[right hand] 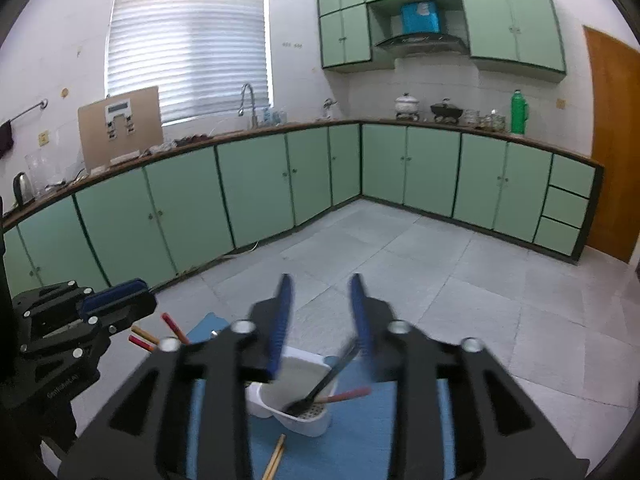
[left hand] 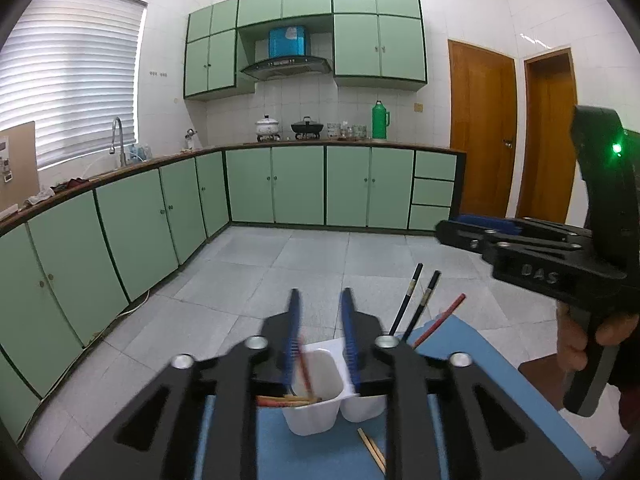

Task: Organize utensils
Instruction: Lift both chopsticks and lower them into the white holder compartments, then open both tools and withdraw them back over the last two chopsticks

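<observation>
Left gripper (left hand: 322, 334) and right gripper (right hand: 322, 320) are hanging released, pads gripping nothing, over the white plastic two-compartment utensil holder (left hand: 316, 404) at lower centre. Red chopsticks (left hand: 306, 372) and black chopsticks (right hand: 328, 380) are standing inside it; tan wooden chopsticks (right hand: 275, 456) are lying on the blue mat (right hand: 360, 440) just below.

- Two tools: left tool (left hand: 322, 332), right tool (right hand: 322, 316).
- One white holder (left hand: 320, 404), two compartments.
- Two black chopsticks (left hand: 408, 300), at 1 o'clock from the holder.
- Two loose wooden chopsticks (left hand: 372, 450) on the blue mat (left hand: 500, 400), at 5 o'clock.
- Red chopsticks (right hand: 172, 324): count unclear.
</observation>
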`<state>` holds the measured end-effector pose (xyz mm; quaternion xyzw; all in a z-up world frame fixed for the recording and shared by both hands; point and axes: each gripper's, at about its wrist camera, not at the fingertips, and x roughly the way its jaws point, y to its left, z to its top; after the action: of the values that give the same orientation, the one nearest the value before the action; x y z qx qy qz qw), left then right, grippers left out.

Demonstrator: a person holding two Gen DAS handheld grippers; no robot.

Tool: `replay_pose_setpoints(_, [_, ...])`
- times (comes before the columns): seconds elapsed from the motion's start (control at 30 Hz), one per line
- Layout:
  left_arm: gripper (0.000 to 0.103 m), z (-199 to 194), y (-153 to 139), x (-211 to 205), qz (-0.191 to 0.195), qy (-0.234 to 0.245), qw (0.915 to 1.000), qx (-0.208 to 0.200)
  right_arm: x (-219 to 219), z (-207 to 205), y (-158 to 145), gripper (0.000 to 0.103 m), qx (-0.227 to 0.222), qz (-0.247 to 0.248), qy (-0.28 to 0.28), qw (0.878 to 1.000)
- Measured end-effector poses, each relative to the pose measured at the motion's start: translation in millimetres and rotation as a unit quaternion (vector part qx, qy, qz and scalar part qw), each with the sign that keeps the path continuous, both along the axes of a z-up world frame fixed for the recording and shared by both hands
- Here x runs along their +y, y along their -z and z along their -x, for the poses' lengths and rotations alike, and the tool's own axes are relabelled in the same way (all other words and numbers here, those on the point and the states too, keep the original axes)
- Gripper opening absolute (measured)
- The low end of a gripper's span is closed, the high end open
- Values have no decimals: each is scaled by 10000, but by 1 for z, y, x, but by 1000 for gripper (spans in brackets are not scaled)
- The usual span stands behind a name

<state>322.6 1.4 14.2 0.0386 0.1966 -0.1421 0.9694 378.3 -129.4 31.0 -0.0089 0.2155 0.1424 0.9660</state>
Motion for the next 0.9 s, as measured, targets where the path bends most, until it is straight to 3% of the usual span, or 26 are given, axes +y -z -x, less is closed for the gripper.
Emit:
replay_pose_setpoints(0.1, [44,17,-7,4,-6,-51,9999,-156,-13,20,-7,56,-205,45,224,9995])
replay_pose_setpoints(0.23, [60,49,-9,10,116,-91,9996,-260,-33,56,-10,90,-511,67,513,9974])
replay_pose_setpoints(0.3, [67,68,-2,12,164,-133,9994,-258,-40,82,-3,95,-609,125,586,9963])
replay_pose_setpoints(0.43, [70,98,30,11,150,-155,9998,3,-48,122,23,98,-475,153,632,9968])
replay_pose_setpoints(0.63, [71,129,99,9,118,-220,9976,642,-37,165,83,98,128,165,595,9980])
replay_pose_setpoints(0.9, [71,151,173,15,-203,-532,9914,1177,-13,193,155,98,812,371,614,9941])
